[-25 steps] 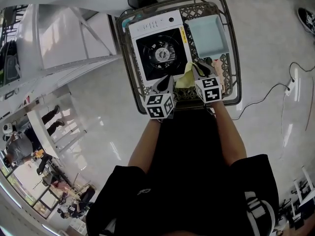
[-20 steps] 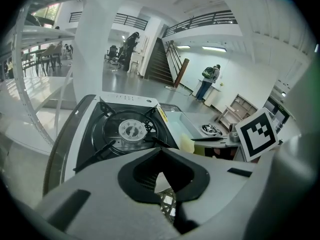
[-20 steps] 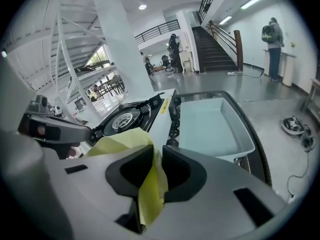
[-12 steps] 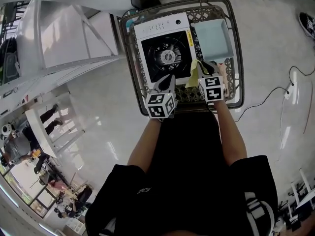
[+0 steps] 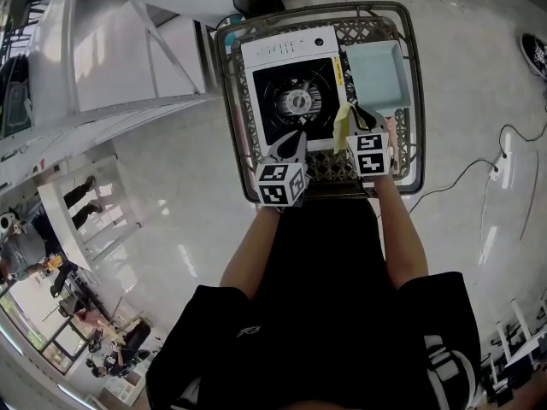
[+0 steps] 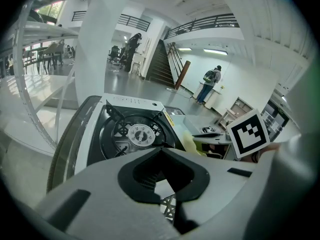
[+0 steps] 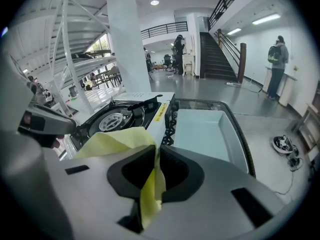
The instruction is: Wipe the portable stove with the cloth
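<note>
The white portable stove [image 5: 295, 88] with its black burner stands on a dark woven table, and it also shows in the left gripper view [image 6: 131, 133] and the right gripper view [image 7: 116, 118]. The yellow cloth [image 5: 344, 120] hangs at the stove's near right corner. My right gripper [image 5: 359, 120] is shut on the cloth [image 7: 125, 139]. Its jaws [image 7: 156, 151] have just been closing, and a fold of the cloth is pinched between them. At the stove's near edge my left gripper [image 5: 291, 148] has its tips [image 6: 162, 150] touching and holds nothing.
A light blue tray [image 5: 376, 71] lies right of the stove [image 7: 207, 131]. The table's raised dark rim [image 5: 229, 92] runs around both. A white metal rack [image 5: 128, 67] stands to the left. A cable [image 5: 487, 165] trails on the floor at right.
The cloth, spread beside the stove a second ago, is now bunched into a narrow strip in the right gripper's jaws. The right gripper has shifted slightly toward the stove. The left gripper has kept still.
</note>
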A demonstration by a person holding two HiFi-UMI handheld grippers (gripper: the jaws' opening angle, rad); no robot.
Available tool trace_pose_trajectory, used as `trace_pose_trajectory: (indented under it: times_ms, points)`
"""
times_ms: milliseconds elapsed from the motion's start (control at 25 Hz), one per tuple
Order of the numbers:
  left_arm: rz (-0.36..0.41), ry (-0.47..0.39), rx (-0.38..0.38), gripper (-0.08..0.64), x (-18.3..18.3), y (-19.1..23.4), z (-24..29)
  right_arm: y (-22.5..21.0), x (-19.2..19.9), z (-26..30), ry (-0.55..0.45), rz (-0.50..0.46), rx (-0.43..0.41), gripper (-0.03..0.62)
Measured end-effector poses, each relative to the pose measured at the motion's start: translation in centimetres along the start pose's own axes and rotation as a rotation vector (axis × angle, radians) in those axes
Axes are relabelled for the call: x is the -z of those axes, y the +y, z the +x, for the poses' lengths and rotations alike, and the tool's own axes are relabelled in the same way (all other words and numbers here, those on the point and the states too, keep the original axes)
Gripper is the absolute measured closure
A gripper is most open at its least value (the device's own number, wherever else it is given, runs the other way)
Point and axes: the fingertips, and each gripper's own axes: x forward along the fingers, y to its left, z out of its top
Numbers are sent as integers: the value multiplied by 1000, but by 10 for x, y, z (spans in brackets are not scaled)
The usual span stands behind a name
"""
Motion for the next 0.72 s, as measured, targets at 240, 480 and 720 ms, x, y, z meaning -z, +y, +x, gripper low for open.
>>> trace_pose_trajectory:
  times_ms: [240, 480, 720]
  points:
    - [-14, -7, 7, 543, -4, 2, 1, -2, -8, 3, 2, -15, 11, 557]
    - [-5, -7, 15, 543, -11, 7, 4, -1, -24, 8, -4, -102, 31, 559]
    - [-11, -9, 18, 543, -20, 11, 11, -5, -34, 16, 2, -117, 40, 561]
